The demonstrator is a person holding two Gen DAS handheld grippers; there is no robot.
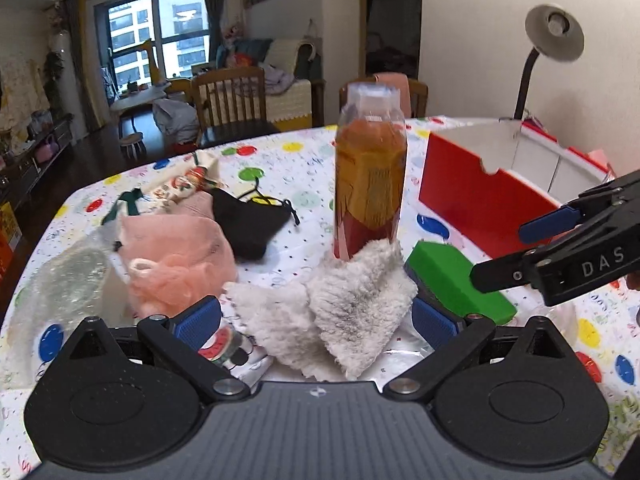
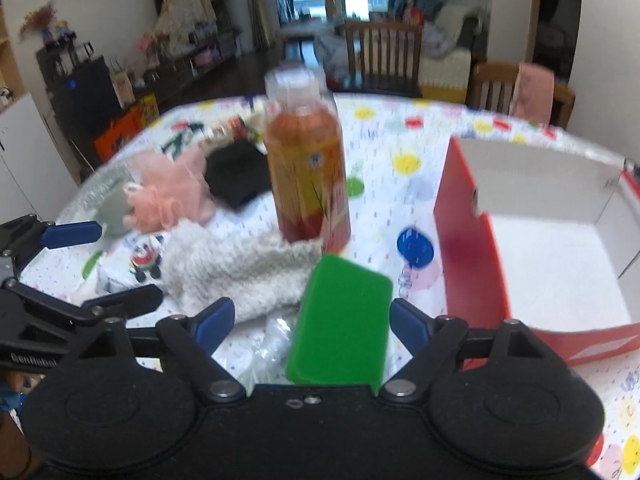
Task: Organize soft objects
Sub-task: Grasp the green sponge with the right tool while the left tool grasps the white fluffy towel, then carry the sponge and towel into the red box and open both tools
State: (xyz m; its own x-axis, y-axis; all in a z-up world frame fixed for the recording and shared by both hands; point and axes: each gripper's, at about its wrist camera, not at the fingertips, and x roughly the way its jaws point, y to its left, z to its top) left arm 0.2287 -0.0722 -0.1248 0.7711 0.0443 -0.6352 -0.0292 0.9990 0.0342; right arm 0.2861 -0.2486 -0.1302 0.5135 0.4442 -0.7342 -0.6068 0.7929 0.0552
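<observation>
A fluffy white cloth [image 1: 340,316] lies on the table between the open fingers of my left gripper [image 1: 316,320]; it also shows in the right wrist view [image 2: 236,276]. A green sponge [image 2: 342,332] lies between the open fingers of my right gripper [image 2: 312,324], untouched; it shows to the right in the left wrist view [image 1: 460,284]. A pink mesh puff [image 1: 180,264], a black face mask [image 1: 250,220] and a patterned cloth [image 1: 184,184] lie to the left. An open red box [image 2: 472,248] with a white inside stands on the right.
A tall drink bottle [image 1: 370,176] stands upright just behind the white cloth and sponge. A clear plastic bag [image 1: 72,280] lies at the left. A small printed packet [image 1: 228,344] sits by my left finger. A desk lamp [image 1: 552,40] rises behind the box. Chairs stand beyond the table.
</observation>
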